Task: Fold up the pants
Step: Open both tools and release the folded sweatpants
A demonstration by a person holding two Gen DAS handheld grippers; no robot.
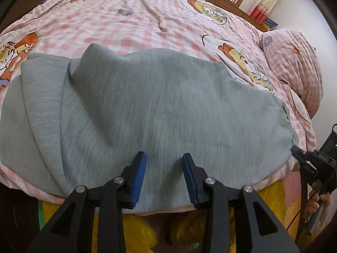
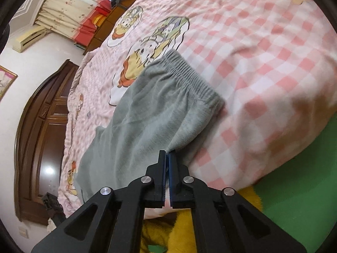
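My grey pants [image 1: 160, 105] lie spread across the near edge of a bed [image 1: 147, 21] dressed in a pink checked, cartoon-printed cover. My left hand-held gripper [image 1: 164, 177] hangs over the near hem of the cloth with its blue-padded fingers set wide apart, gripping nothing. Only this view takes in the full sweep of the garment, a fold ridge running up its left side, and a matching pillow [image 1: 294, 63] at the far right. At the right edge my right hand-held gripper [image 1: 294, 150] appears, its tip meeting the corner of the pants.

The right wrist view shows what that glimpse cannot: my right hand-held gripper [image 2: 167, 166] is pinched nearly closed on the near corner of the pants [image 2: 147, 116], just below the gathered elastic waistband [image 2: 189, 73]. This camera alone catches a dark wooden wardrobe [image 2: 46, 137] on the left, a floral curtain [image 2: 63, 10] far left, and a green mat [image 2: 301, 179] beside yellow plush [image 2: 164, 232] beneath the bed edge.
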